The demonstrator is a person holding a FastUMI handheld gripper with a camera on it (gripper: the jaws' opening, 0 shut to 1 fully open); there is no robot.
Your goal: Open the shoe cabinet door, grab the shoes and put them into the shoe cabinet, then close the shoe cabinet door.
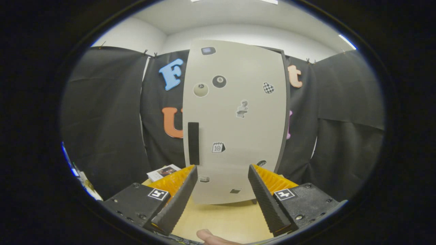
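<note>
The gripper is held with its fingers spread wide and nothing between them. Just beyond them the shoe cabinet is seen on the wooden table, its pale door shut, a dark handle near one edge. Small stickers are scattered over it, too blurred to identify. A fingertip is partly cut off below.

Black cloth walls; white ceiling; wooden table.
</note>
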